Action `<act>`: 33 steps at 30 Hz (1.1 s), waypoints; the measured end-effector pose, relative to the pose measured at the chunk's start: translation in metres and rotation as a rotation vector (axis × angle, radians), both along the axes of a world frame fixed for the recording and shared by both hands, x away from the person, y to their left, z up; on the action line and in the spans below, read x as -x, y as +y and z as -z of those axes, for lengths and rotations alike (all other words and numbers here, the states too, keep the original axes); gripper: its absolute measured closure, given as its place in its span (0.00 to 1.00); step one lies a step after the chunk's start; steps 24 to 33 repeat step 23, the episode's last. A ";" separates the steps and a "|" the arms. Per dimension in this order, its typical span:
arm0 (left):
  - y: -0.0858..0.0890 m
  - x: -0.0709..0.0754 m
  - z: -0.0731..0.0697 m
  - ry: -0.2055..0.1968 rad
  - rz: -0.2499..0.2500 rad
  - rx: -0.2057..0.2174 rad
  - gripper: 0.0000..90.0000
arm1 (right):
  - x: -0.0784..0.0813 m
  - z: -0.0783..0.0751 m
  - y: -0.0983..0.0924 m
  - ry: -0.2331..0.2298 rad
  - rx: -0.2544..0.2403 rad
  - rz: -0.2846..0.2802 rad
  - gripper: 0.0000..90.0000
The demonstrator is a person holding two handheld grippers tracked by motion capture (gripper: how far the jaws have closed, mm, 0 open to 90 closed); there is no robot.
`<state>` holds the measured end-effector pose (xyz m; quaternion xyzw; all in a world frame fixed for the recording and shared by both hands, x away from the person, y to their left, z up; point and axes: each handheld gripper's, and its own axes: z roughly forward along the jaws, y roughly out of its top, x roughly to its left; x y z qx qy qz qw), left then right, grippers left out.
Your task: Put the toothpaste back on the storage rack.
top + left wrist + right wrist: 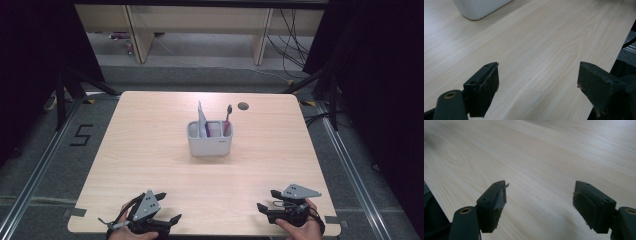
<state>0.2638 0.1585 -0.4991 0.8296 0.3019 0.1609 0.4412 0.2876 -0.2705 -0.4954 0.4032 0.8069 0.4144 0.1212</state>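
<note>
Standing mid-table: white holder (209,144), red toothbrush (227,120), white tube (202,119) inside.

I see a light wood table (150,150) with rounded corners, its grain running the long way in both gripper views. Near its far edge there is a dark round hole (243,106). A white holder (209,138) stands on the table, roughly at its middle; it is split into compartments, and its lower corner shows at the top of the left gripper view (477,8). Grey tape tabs (75,212) sit at the two near corners. My two grippers rest at the near edge, the left gripper (169,207) and the right gripper (267,199), well apart from the holder, both with jaws spread over bare wood.
</note>
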 end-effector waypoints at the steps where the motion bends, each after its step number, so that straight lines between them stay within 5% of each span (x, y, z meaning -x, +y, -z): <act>1: 0.001 0.000 0.000 0.009 0.001 -0.022 0.19 | 0.000 0.000 0.000 -0.002 0.007 0.005 0.30; 5: -0.001 -0.001 0.001 -0.006 0.001 -0.022 0.19 | 0.000 0.001 0.001 0.002 0.000 -0.006 0.30; 7: 0.001 -0.001 0.000 -0.022 -0.004 -0.057 0.19 | 0.000 0.001 0.001 -0.009 0.012 0.004 0.30; 9: -0.001 -0.002 0.002 -0.020 -0.013 -0.024 0.19 | 0.000 0.001 0.001 -0.008 0.011 0.002 0.30; 11: 0.001 -0.003 0.001 -0.020 -0.004 -0.053 0.19 | 0.000 0.000 0.001 -0.008 0.011 -0.002 0.30; 15: 0.000 -0.002 0.002 -0.021 -0.016 -0.025 0.19 | 0.000 0.000 0.001 -0.010 0.018 0.000 0.30; 18: 0.001 -0.003 0.001 -0.023 -0.006 -0.047 0.19 | 0.000 0.000 0.001 -0.009 0.012 -0.002 0.30; 20: 0.000 -0.003 0.002 -0.026 -0.024 -0.016 0.19 | 0.000 0.000 0.001 -0.005 0.015 -0.004 0.30; 23: 0.003 -0.004 0.000 -0.024 -0.014 -0.048 0.19 | 0.000 0.000 0.001 -0.011 0.017 -0.004 0.30; 33: 0.003 -0.004 0.000 -0.024 -0.014 -0.048 0.19 | 0.000 0.000 0.001 -0.011 0.017 -0.004 0.30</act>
